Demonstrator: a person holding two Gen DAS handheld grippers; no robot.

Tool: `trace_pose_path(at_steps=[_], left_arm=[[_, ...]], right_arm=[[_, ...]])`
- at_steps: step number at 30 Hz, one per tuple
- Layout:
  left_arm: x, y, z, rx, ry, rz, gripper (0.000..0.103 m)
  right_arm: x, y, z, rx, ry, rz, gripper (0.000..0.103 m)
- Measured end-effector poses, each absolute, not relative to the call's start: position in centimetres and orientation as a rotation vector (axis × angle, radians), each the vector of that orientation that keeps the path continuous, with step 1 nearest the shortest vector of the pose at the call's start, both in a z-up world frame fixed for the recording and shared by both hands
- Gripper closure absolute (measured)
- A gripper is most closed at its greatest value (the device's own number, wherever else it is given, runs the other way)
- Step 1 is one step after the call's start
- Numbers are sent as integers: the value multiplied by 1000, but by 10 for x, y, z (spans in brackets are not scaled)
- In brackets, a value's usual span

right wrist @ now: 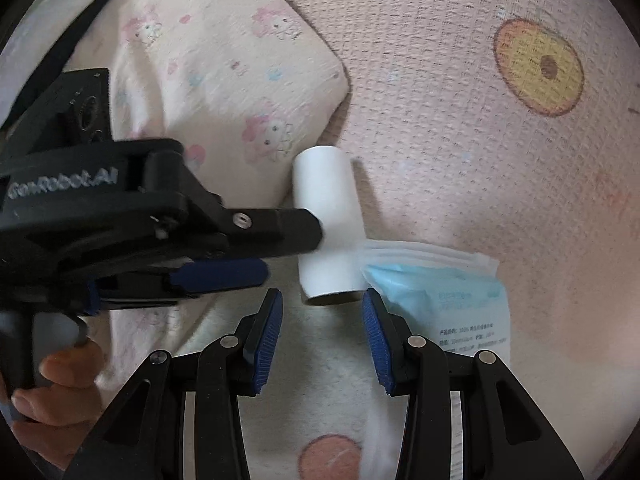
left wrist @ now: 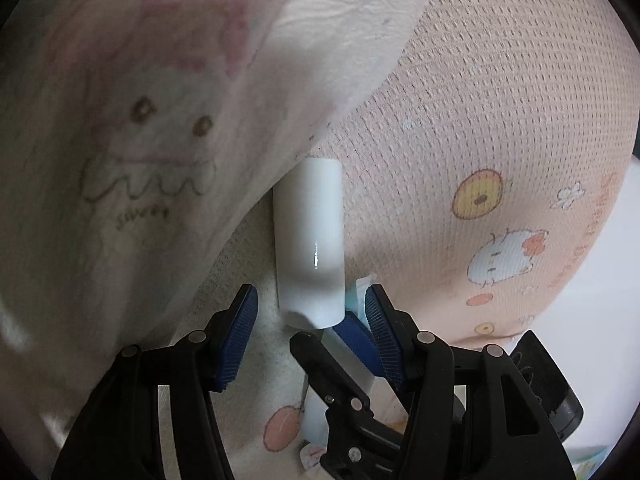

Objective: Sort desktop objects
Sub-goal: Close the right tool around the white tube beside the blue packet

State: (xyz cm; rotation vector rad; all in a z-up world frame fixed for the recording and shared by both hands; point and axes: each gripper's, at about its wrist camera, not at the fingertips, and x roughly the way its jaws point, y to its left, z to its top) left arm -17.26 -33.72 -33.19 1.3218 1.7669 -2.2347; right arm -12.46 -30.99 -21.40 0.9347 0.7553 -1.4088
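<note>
A white cylinder-shaped tube [left wrist: 310, 240] lies on a pink mesh-textured cloth [left wrist: 480, 120]. It also shows in the right wrist view [right wrist: 326, 224]. My left gripper [left wrist: 310, 312] is open, its jaws just short of the tube's near end. In the right wrist view the left gripper [right wrist: 276, 248] comes in from the left, one finger against the tube's side. My right gripper [right wrist: 322, 316] is open, its jaws just below the tube's open end. A blue and white tissue pack [right wrist: 440, 292] lies right of the tube, touching it.
A cream cushion or cloth with pink cartoon prints [right wrist: 224, 80] lies left of the tube; it fills the left of the left wrist view [left wrist: 140, 140]. The pink cloth carries printed cartoon shapes [right wrist: 538, 66]. A hand [right wrist: 52, 392] holds the left gripper's handle.
</note>
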Motion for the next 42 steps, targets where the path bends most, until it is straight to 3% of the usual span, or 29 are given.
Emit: trace_pose_path(at_steps=[4, 11, 22, 25, 42], left_arm=[[-178, -336, -334, 1329, 1759, -2236, 50], [-189, -340, -339, 1243, 1815, -2194, 50], [-198, -336, -342, 1257, 1758, -2215, 50], [-198, -334, -344, 1268, 1750, -2236, 62], [-194, -327, -340, 1352, 1700, -2289, 62]], right_arm=[[-133, -316, -216, 971, 739, -1399, 65], [-139, -325, -215, 941, 789, -1422, 65], [-155, -333, -214, 951, 778, -1403, 64], [-151, -341, -216, 928, 802, -1399, 64], [-132, -334, -220, 788, 926, -1399, 64]])
